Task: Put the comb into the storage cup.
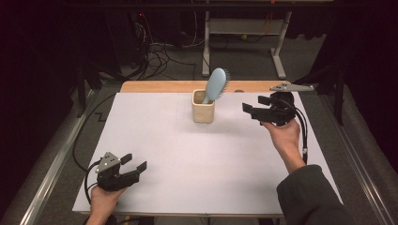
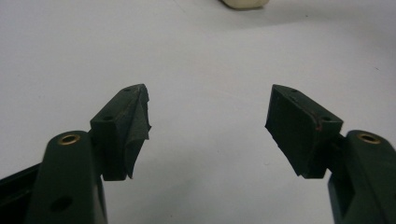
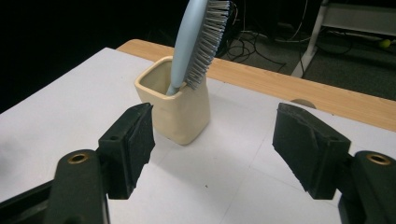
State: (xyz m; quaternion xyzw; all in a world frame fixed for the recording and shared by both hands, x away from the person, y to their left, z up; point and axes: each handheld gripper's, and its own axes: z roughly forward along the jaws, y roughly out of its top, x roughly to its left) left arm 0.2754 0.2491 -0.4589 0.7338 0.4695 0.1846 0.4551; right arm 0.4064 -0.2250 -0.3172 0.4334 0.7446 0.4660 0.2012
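From the high view, your right gripper (image 1: 253,107) hangs above the white sheet (image 1: 197,159) with its jaws apart and nothing between them, pointing at the cream cup (image 1: 203,107), which stands just ahead of its tips with a gap left. That cup holds 1 thing: a light blue hairbrush (image 1: 216,84), handle down inside, head rising out of the mouth and tilted toward your right gripper's side. Your left gripper (image 1: 133,162) sits low at the near corner of the sheet, jaws also apart and empty, well away from the cup, which lies far ahead of it.

In the left gripper view, the 2 black jaws stand wide, with bare sheet (image 2: 201,70) between them. The base of the cup (image 2: 244,3) peeks in far ahead of the tips.

In the right gripper view, the jaws stand apart with the cup (image 3: 180,109) ahead of them, nearer the left-hand jaw and touching neither. It is upright, squarish and open-topped. The hairbrush (image 3: 196,37) leans against the rim, bristles facing the right-hand jaw. Behind the cup runs the wooden table edge (image 3: 280,86).
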